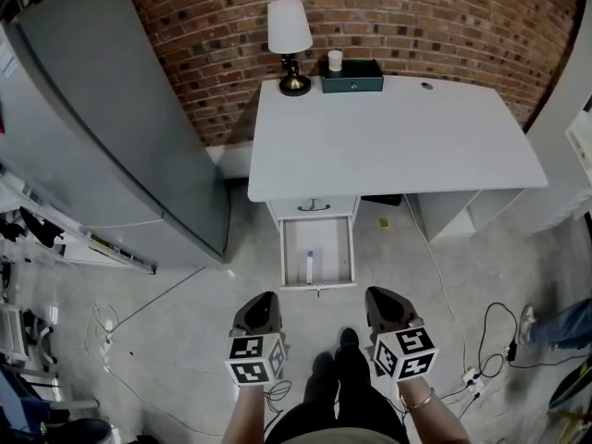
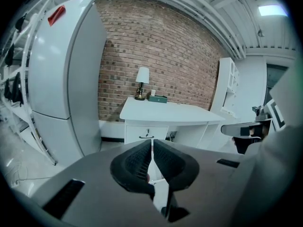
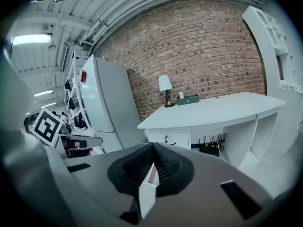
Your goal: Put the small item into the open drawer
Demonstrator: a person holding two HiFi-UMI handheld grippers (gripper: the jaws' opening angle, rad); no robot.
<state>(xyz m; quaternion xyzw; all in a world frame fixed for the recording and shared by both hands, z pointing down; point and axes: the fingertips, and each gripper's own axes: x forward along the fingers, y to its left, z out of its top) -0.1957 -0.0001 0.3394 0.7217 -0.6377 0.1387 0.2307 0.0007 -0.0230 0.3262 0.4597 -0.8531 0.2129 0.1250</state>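
Note:
The white desk (image 1: 398, 146) has its lower drawer (image 1: 289, 252) pulled out over the floor. A small white item with a blue end (image 1: 310, 266) lies inside it. My left gripper (image 1: 262, 298) (image 2: 152, 142) and right gripper (image 1: 381, 294) (image 3: 153, 146) hang side by side near my body, short of the drawer's front edge. Both point toward the desk. Each pair of jaws is shut with nothing between the pads. The upper drawer (image 1: 314, 206) (image 2: 147, 135) is closed.
A lamp (image 1: 289, 30), a green box (image 1: 351, 77) and a white cup (image 1: 335, 59) stand at the desk's back edge against the brick wall. A tall grey fridge (image 1: 102, 128) rises at the left. Cables and a power strip (image 1: 474, 377) lie on the floor at the right.

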